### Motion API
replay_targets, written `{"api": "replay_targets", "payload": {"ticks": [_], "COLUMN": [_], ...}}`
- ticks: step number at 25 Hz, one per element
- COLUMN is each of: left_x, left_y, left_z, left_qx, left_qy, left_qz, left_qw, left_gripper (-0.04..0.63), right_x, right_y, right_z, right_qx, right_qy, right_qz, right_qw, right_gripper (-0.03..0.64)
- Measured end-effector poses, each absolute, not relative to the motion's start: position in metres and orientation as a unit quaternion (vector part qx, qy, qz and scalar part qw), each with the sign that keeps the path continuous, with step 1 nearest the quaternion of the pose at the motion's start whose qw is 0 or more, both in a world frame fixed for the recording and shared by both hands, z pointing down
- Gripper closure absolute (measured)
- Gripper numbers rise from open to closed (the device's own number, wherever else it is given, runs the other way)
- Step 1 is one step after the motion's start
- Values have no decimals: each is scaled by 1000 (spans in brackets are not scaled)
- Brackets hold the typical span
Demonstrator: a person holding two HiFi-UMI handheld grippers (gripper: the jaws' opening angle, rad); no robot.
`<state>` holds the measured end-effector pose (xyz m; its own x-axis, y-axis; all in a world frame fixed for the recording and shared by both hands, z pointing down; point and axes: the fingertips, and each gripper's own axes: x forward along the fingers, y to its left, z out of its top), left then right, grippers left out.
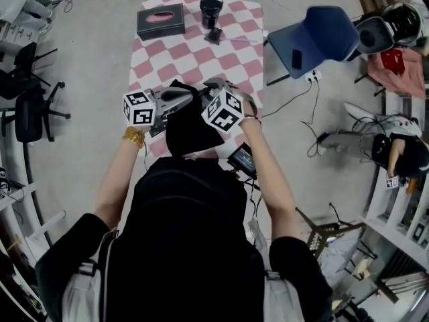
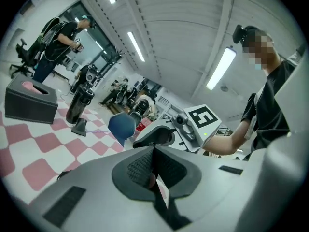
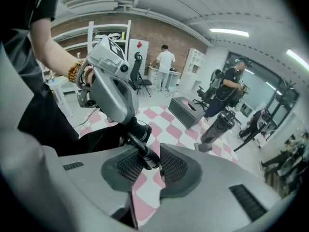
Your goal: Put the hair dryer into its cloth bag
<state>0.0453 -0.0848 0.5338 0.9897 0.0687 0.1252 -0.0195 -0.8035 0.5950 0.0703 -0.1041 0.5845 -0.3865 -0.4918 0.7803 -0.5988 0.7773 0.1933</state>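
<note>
Held tip to tip, the left claw (image 2: 154, 170) lies about level, clenched on an edge of the black cloth bag (image 1: 188, 129), and the right claw (image 3: 149, 161) tilts down, grasping its cord (image 3: 145, 151), while the black hair dryer (image 1: 211, 7) stands upright at the far end of the checked cloth (image 1: 181, 52).

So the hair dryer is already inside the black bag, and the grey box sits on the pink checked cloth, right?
Not quite. The hair dryer is not in the black bag; it stands on the pink checked cloth near the grey box, as the head view shows.
</note>
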Motion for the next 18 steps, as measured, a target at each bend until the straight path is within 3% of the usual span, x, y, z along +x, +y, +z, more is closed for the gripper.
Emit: {"api": "replay_targets", "payload": {"ticks": [5, 12, 18], "left_x": [57, 59, 59], "left_y": [-96, -71, -49], "left_z": [519, 548, 581], "left_qx": [955, 946, 923], "left_qy": [15, 27, 36], "left_qz": [100, 131, 84], "left_qw": [281, 295, 373], "left_gripper": [578, 578, 578], "right_x": [84, 70, 94], "right_y": [-85, -52, -67], "right_z": [579, 612, 641], "right_qx": [356, 370, 416], "right_qy": [-818, -830, -807], "right_qz": [108, 204, 288], "right_qw": [439, 364, 306], "right_gripper": [525, 525, 526]}}
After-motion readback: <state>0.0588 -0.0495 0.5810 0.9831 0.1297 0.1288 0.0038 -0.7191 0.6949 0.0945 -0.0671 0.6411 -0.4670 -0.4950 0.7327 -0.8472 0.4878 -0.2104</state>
